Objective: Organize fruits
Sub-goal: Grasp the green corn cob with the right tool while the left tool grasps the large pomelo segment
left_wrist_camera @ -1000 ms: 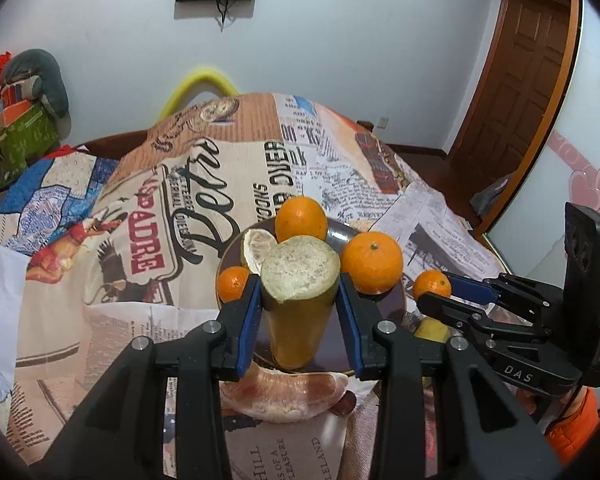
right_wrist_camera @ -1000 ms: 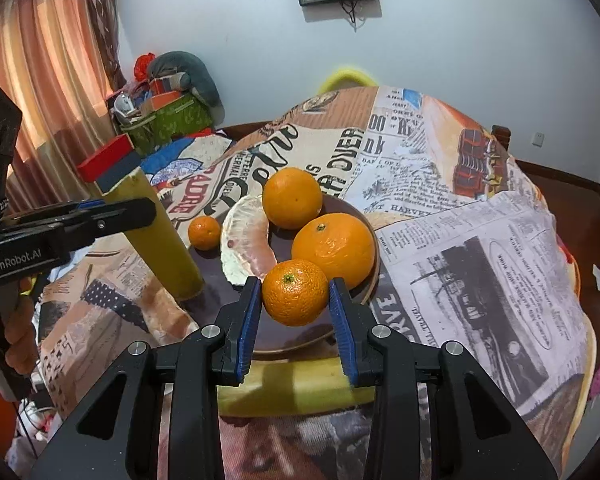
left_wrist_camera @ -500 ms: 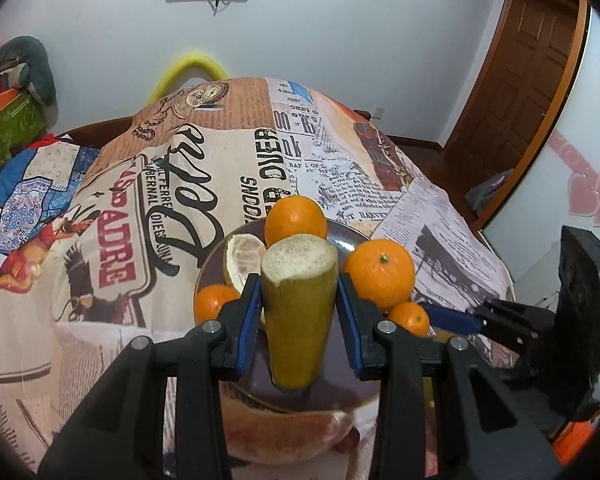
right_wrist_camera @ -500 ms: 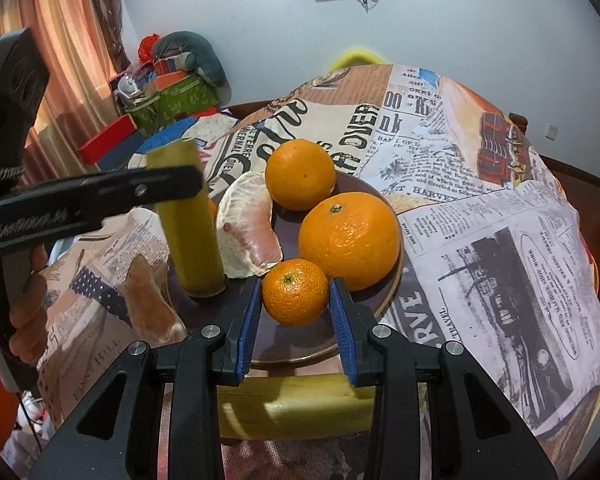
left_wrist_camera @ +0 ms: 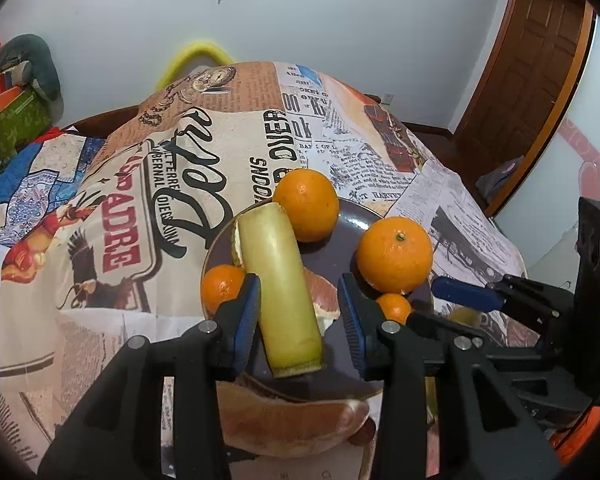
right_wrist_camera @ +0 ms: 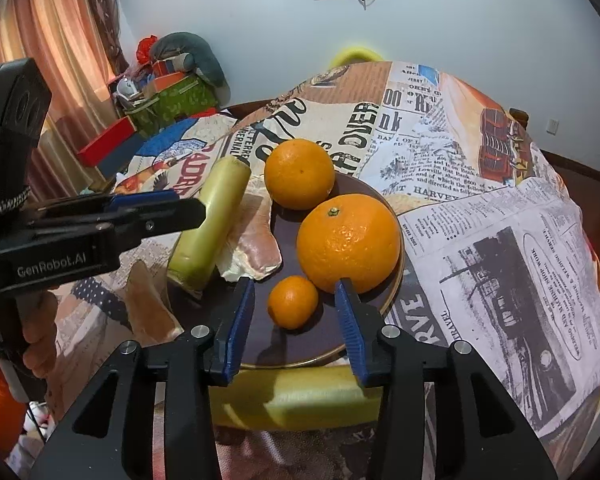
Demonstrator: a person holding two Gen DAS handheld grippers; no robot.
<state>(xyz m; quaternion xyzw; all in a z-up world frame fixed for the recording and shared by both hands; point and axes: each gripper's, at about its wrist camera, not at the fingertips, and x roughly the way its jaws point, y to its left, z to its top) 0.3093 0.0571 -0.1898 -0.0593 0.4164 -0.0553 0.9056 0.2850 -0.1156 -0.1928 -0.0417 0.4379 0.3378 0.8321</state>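
A dark round plate point(left_wrist_camera: 332, 252) point(right_wrist_camera: 360, 196) holds two large oranges point(left_wrist_camera: 394, 255) point(right_wrist_camera: 350, 243), a small orange point(right_wrist_camera: 293, 302) and a pomelo segment point(right_wrist_camera: 256, 240). A yellow-green cut stalk point(left_wrist_camera: 282, 292) point(right_wrist_camera: 210, 220) lies tilted across the plate's left side. My left gripper point(left_wrist_camera: 298, 322) is open with the stalk loose between its jaws. My right gripper point(right_wrist_camera: 296, 326) is open, its jaws either side of the small orange, which rests on the plate. Another small orange point(left_wrist_camera: 222, 286) sits at the plate's left rim.
A second yellow stalk piece point(right_wrist_camera: 300, 400) lies on the newspaper-print tablecloth point(left_wrist_camera: 172, 184) in front of the plate. A pomelo segment point(left_wrist_camera: 288, 424) lies by the plate's near edge. Boxes and bags point(right_wrist_camera: 168, 92) stand off the table at the left.
The left gripper opened and let the stalk tip over onto the plate. The right gripper opened and released the small orange onto the plate.
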